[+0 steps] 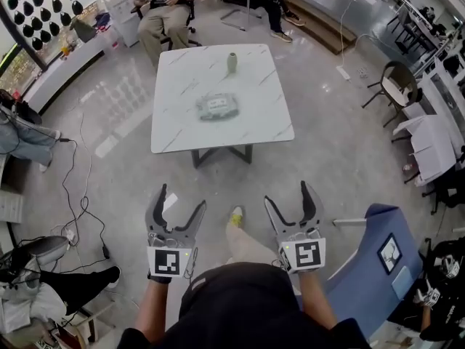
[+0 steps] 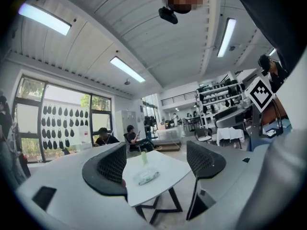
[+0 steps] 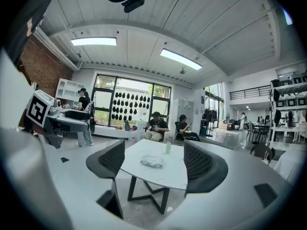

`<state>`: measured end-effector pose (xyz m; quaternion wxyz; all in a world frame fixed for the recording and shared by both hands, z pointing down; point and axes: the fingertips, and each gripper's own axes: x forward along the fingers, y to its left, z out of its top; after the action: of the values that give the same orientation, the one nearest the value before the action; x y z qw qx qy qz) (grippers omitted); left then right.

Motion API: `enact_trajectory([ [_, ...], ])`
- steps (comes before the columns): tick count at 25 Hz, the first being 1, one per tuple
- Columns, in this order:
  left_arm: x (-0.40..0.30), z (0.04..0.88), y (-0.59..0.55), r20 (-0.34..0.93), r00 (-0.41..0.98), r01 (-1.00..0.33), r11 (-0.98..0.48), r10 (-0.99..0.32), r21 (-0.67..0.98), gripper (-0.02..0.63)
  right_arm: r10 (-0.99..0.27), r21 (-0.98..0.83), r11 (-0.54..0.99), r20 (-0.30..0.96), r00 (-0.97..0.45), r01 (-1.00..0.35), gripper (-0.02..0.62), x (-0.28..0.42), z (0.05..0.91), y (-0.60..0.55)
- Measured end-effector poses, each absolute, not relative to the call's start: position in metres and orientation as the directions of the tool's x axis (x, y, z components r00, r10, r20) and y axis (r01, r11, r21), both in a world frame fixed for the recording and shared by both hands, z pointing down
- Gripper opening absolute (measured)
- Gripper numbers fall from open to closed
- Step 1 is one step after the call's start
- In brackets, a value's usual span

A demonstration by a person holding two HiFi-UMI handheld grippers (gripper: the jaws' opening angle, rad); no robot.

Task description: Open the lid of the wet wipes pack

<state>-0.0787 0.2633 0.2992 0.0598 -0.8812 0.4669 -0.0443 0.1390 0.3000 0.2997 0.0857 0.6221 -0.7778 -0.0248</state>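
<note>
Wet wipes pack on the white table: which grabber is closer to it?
Left, only just. The left gripper, open, is short of the table, almost in line with the wet wipes pack; the right gripper, open too, is equally far back but further sideways.

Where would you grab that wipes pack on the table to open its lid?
Likely from above: the wet wipes pack lies flat on the table, pale lid facing up. The left tool pins its left end; the right tool pinches a lid edge. Which edge lifts is unclear.
</note>
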Motion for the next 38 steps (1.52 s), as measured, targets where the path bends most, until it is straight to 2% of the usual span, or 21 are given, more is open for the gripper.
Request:
enact_trajectory([
  [4, -0.070, 0.302, 0.218, 0.052, 0.548, -0.820, -0.548, -0.835, -0.163, 0.407, -0.961, 0.133, 0.255, 0.143, -0.236, -0.958, 0.362, 0.149, 0.305, 0.251],
  [13, -0.054, 0.299, 0.110, 0.083, 0.534, -0.825, -0.540, -0.841, -0.166, 0.405, -0.954, 0.124, 0.290, 0.116, -0.277, -0.949, 0.351, 0.163, 0.307, 0.126],
  [19, -0.037, 0.296, 0.049, 0.097, 0.539, -0.805, -0.545, -0.837, -0.232, 0.402, -0.950, 0.100, 0.311, 0.061, -0.306, -0.945, 0.334, 0.174, 0.300, 0.069],
  [31, -0.070, 0.322, -0.029, 0.152, 0.432, -0.870, -0.455, -0.889, -0.190, 0.396, -0.918, 0.068, 0.366, 0.189, -0.349, -0.928, 0.314, 0.167, 0.338, -0.003],
  [38, -0.098, 0.353, -0.104, 0.175, 0.488, -0.844, -0.513, -0.855, -0.157, 0.394, -0.922, 0.080, 0.326, 0.246, -0.298, -0.942, 0.307, 0.127, 0.362, -0.051],
])
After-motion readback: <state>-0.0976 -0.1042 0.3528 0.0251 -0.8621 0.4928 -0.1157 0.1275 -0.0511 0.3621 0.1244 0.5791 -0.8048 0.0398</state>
